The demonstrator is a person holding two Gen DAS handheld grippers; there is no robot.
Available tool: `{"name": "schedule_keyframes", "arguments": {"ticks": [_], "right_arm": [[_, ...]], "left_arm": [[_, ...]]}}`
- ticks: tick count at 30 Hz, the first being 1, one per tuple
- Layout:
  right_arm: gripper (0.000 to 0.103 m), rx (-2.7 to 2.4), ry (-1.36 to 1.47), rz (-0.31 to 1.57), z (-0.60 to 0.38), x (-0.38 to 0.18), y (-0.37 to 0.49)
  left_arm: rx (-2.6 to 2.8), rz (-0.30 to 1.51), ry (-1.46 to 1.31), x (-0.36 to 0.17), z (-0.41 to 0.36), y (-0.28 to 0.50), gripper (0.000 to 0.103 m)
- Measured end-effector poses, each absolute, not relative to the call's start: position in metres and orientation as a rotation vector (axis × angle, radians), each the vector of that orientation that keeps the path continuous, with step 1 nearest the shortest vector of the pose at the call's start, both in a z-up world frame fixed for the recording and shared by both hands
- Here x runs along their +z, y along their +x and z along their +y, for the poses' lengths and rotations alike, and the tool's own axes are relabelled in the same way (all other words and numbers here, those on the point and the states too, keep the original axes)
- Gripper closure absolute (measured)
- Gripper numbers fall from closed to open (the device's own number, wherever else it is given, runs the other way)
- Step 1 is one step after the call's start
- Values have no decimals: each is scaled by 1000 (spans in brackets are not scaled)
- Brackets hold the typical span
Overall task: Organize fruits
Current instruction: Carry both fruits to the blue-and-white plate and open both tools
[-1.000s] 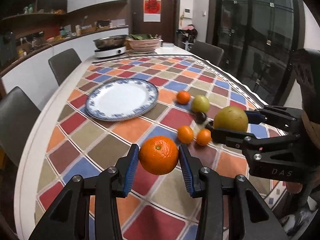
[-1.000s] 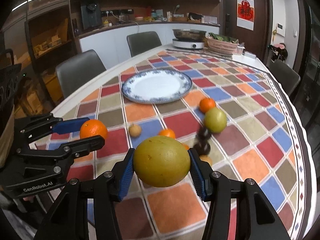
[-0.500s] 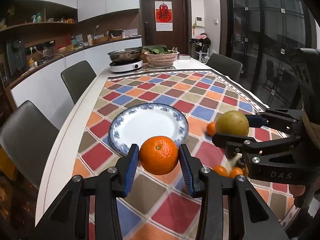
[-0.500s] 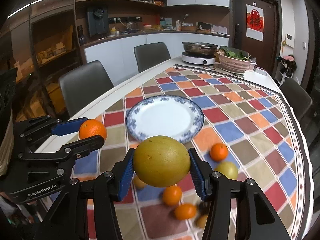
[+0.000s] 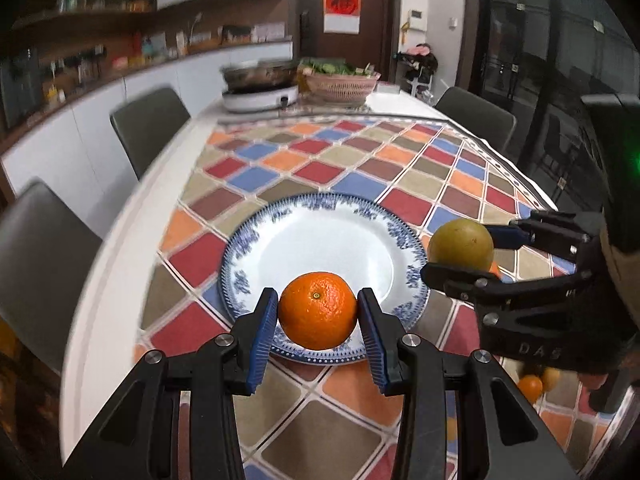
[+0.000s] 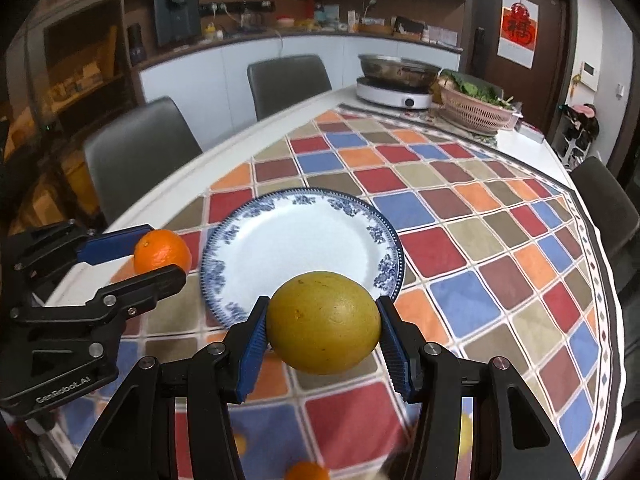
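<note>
Orange [image 5: 317, 310] clamped in left hand-held gripper [image 5: 318, 320] | right hand-held gripper [image 6: 323, 330] grips yellow-green fruit [image 6: 323, 329] | blurred, perhaps tangerine [image 6: 306, 472], right view only

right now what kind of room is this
Most likely a home kitchen-dining room: a dining table with a checked cloth and grey chairs, an induction cooker carrying a steel pot, and a stocked counter behind.

Home kitchen, dining table [image 6: 472, 216], hotplate [image 6: 394, 98], shelves [image 6: 240, 8]

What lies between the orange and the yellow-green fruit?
In the right wrist view, the plate's near-left rim; the plate has nothing on it. Orange and yellow-green fruit are each held in a hand-held gripper.
</note>
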State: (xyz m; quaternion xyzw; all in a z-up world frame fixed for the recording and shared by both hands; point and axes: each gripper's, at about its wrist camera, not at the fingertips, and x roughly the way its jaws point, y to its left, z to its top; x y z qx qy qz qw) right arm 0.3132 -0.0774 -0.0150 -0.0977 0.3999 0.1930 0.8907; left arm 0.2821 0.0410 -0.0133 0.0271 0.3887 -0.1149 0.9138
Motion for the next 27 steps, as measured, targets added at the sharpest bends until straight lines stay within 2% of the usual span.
{"name": "schedule_keyframes", "arguments": {"ticks": [10, 17, 19, 21, 22, 24, 27], "right_arm": [[50, 363, -177, 954, -68, -52, 359], [50, 368, -141, 1001, -69, -62, 369], [50, 361, -123, 1012, -71, -63, 368], [49, 356, -117, 1015, -73, -63, 367], [48, 355, -114, 1005, -74, -62, 364], [37, 339, -120, 974, -76, -56, 359], [37, 327, -105, 942, -82, -44, 351]], "left_arm": [[-215, 930, 36, -52, 43, 329, 62], [-213, 942, 11, -57, 45, 332, 62], [-209, 938, 15, -56, 46, 330, 57], [-201, 914, 19, -52, 48, 327, 45], [-202, 895, 28, -48, 48, 324, 44], [-187, 883, 41, -43, 48, 319, 44], [-155, 872, 52, -34, 50, 307, 44]]}}
